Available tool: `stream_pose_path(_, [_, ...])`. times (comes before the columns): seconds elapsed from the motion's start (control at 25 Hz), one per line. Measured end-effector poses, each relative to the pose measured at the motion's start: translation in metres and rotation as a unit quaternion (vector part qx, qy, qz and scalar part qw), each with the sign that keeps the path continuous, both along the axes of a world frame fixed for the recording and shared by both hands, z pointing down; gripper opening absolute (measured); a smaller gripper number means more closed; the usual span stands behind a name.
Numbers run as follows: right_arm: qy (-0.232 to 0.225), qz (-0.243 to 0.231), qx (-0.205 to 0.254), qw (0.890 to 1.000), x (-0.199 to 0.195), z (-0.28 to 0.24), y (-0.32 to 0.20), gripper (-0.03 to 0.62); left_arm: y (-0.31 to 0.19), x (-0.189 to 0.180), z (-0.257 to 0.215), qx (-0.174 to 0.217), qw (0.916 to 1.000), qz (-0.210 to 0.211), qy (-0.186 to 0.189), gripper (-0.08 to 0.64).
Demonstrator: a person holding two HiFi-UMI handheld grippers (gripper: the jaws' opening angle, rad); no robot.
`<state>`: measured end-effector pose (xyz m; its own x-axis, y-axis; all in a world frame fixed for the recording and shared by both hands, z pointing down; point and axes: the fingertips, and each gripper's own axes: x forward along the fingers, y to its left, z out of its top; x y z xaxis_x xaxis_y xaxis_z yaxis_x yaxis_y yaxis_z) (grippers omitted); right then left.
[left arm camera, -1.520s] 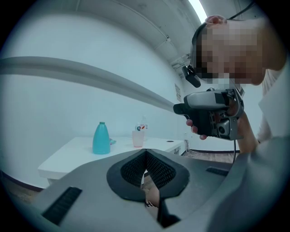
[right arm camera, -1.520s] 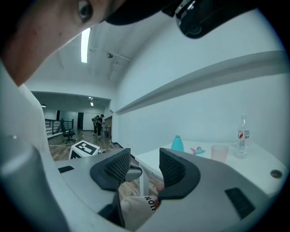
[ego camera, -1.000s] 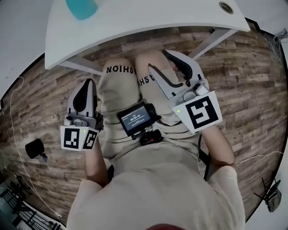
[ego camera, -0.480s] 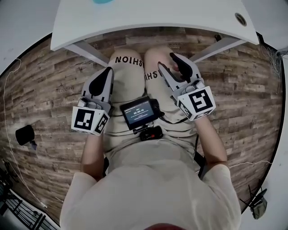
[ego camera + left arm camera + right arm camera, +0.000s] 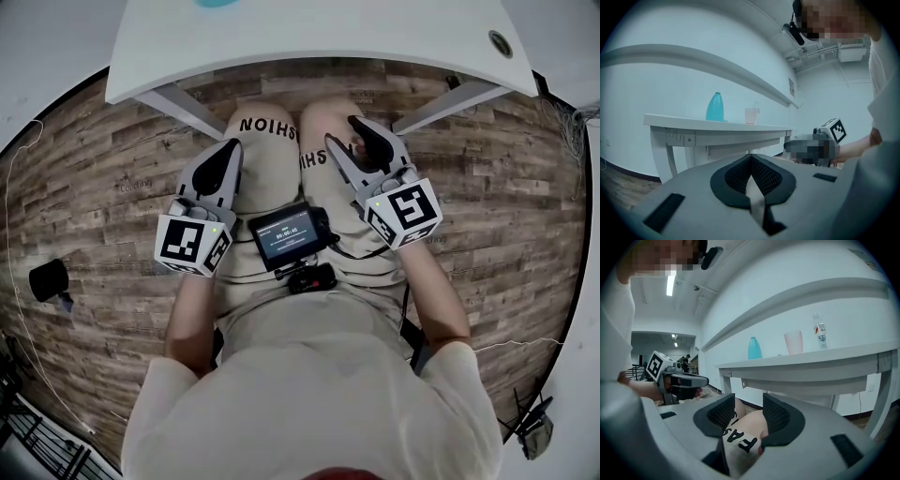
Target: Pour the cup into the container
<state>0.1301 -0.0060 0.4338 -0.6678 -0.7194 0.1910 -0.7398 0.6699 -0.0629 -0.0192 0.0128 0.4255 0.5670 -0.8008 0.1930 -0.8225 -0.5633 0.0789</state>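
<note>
The left gripper (image 5: 750,157) is being held clenched and empty, the right gripper (image 5: 749,405) released over the lap. The right one is best raised level toward the cup (image 5: 793,342) near the teal container (image 5: 754,348) on the far table (image 5: 825,358).

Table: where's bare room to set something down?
In the head view the near strip of the table is bare, from the teal bottle across to the grommet hole. It is crowded farther back, where the teal bottle, cup and water bottle stand together.
</note>
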Motion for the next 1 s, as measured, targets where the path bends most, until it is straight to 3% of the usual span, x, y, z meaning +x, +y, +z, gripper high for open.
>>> stream_pose_path(0.4, [0.025,0.006,0.013,1.000,-0.003,0.003,0.002,0.187,-0.003,0.008,0.022,-0.026,0.9994,0.009,-0.020,0.011])
stream_pose_path(0.72, [0.023,0.004,-0.022,0.999,0.007,0.014,0.031,0.187,-0.003,0.011,0.027,-0.038,0.9989,0.015,-0.024,0.011])
stream_pose_path(1.0, [-0.011,0.025,-0.036,0.999,0.019,0.018,0.027,0.187,-0.001,0.014,0.027,-0.029,0.9986,0.017,-0.042,0.011])
